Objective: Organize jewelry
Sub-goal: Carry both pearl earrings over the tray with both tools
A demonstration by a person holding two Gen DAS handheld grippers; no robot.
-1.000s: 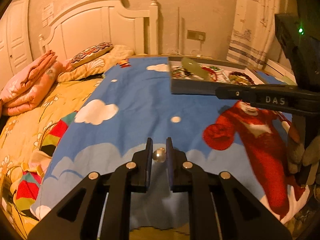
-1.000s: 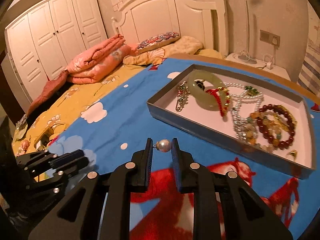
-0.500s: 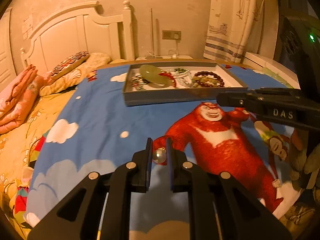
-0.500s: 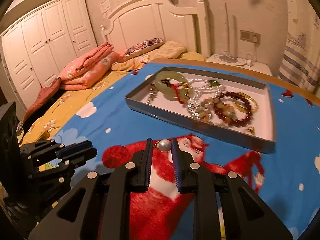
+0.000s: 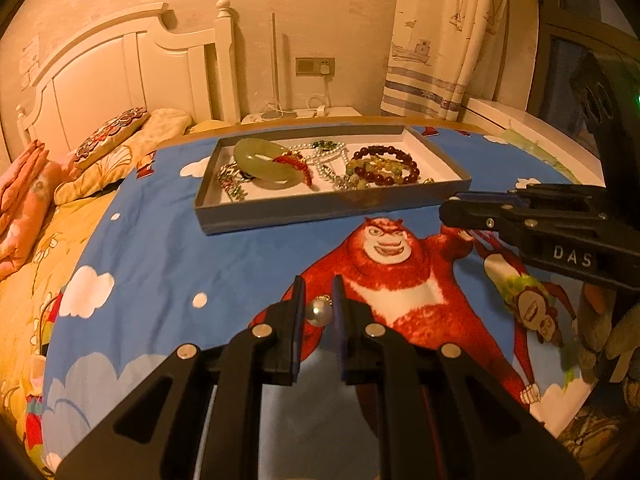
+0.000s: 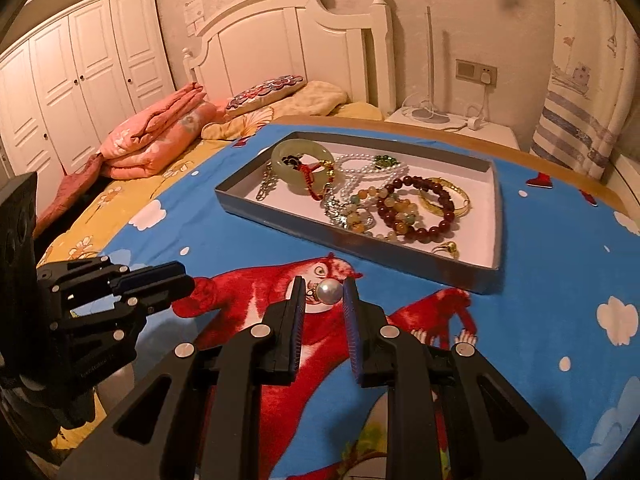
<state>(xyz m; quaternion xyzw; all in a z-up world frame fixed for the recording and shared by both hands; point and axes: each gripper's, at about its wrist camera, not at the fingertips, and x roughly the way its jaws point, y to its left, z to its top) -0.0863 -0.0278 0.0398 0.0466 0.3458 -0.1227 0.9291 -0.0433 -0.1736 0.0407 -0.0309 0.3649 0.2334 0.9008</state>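
A grey tray lies on the blue cartoon bedspread and holds a green jade bangle, a dark red bead bracelet, a pearl necklace and other jewelry. My left gripper is shut on a pearl earring, above the bedspread, short of the tray. My right gripper is shut on a second pearl earring, near the tray's front wall. Each gripper shows in the other's view: the right one, the left one.
A white headboard, pillows and a folded pink quilt lie beyond the tray. A nightstand with cables and a curtain stand at the back right. A wardrobe stands at the left.
Both grippers have swung and moved toward the tray, each still holding its pearl earring. The tray now sits nearer and more central in both views.
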